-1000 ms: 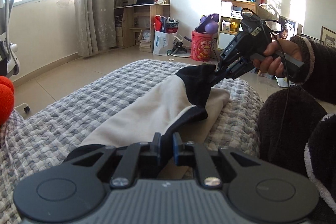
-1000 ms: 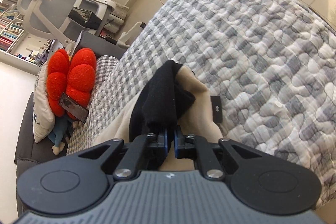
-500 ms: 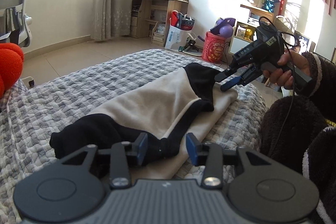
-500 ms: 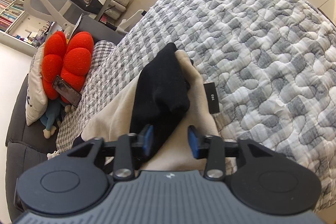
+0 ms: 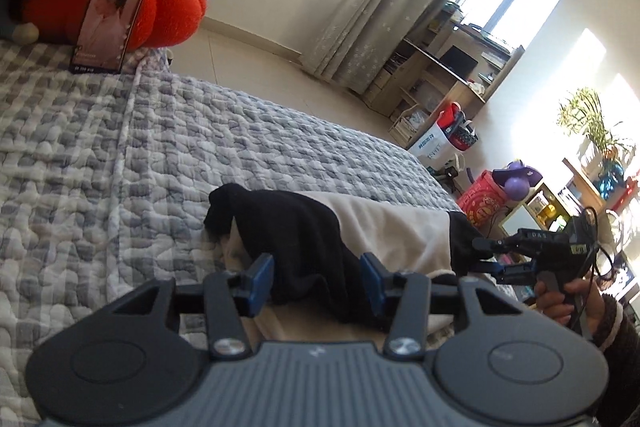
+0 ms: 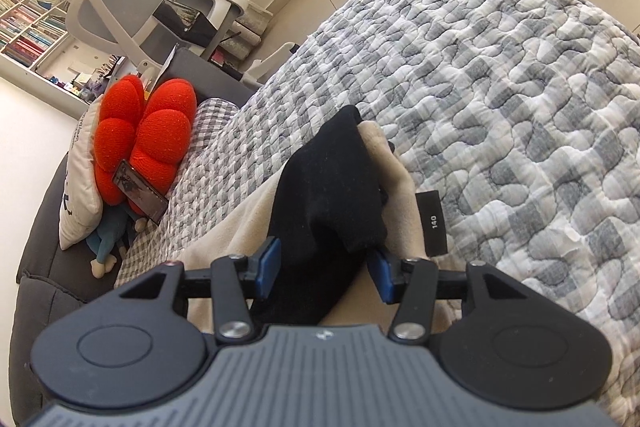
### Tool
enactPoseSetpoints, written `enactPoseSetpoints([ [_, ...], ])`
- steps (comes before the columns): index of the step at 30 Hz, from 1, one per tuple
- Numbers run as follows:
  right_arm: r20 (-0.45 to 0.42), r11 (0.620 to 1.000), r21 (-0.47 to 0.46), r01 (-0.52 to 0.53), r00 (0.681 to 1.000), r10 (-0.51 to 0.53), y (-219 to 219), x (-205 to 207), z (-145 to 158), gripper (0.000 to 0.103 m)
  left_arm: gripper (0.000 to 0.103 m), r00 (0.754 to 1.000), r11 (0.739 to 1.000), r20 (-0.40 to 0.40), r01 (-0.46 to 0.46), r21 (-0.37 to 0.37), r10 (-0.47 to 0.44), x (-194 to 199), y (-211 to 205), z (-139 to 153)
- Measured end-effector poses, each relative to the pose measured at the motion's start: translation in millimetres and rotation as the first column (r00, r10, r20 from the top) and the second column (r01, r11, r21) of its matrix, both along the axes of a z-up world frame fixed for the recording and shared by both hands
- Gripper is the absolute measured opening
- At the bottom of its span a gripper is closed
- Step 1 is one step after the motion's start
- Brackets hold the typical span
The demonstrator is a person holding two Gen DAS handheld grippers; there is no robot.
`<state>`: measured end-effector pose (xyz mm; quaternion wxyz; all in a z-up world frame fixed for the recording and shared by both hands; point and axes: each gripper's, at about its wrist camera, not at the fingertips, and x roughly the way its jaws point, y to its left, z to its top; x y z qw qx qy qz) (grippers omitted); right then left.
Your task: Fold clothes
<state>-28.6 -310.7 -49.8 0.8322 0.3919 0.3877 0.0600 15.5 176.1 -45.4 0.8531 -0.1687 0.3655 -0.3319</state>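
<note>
Left gripper (image 5: 316, 281) opening, black sleeve (image 5: 296, 227) loose between its jaws; right gripper (image 6: 324, 267) parted astride the black cuff (image 6: 332, 187)

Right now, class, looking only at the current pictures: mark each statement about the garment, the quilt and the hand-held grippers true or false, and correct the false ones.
1. The garment is black and beige. True.
2. It lies on a grey checked quilt. True.
3. The right hand-held gripper is clamped shut on the cloth. False: its pads stand apart, with black fabric between them.
4. A blue cushion sits at the head of the bed. False: the cushion is red.
5. The left hand-held gripper is lifting the garment. False: its jaws are opening and the fabric rests on the quilt.
</note>
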Motion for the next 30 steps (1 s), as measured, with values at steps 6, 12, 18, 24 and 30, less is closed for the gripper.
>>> enactPoseSetpoints([
  [6, 0.056, 0.999, 0.031, -0.039, 0.998, 0.037, 8.6, 7.8, -5.5, 0.052, 0.025, 0.995, 0.992, -0.097, -0.046, -0.114, 0.035, 15.9, -5.8, -25.0],
  [12, 0.111, 0.997, 0.044, -0.060, 0.992, 0.055, 14.5, 14.5, -1.0, 0.012, 0.004, 0.992, 0.972, -0.103, -0.092, -0.217, 0.071, 11.6, -7.5, -26.0],
  [18, 0.158, 0.995, 0.101, -0.021, 0.987, 0.005, 4.0, -2.7, 33.8, 0.011, 0.003, 0.989, 0.936, -0.088, -0.139, -0.323, 0.116, 2.9, 19.3, 6.1],
  [24, 0.103, 0.999, 0.039, -0.024, 0.994, 0.020, 6.0, -4.7, 48.7, 0.011, 0.003, 0.992, 0.953, -0.079, -0.116, -0.280, 0.098, -2.6, 16.5, 17.7],
  [30, -0.010, 0.995, -0.089, -0.045, 0.999, 0.045, 14.9, 7.0, 15.7, 0.016, 0.004, 0.982, 0.987, -0.134, -0.143, -0.076, 0.132, 7.1, 7.3, -17.8],
])
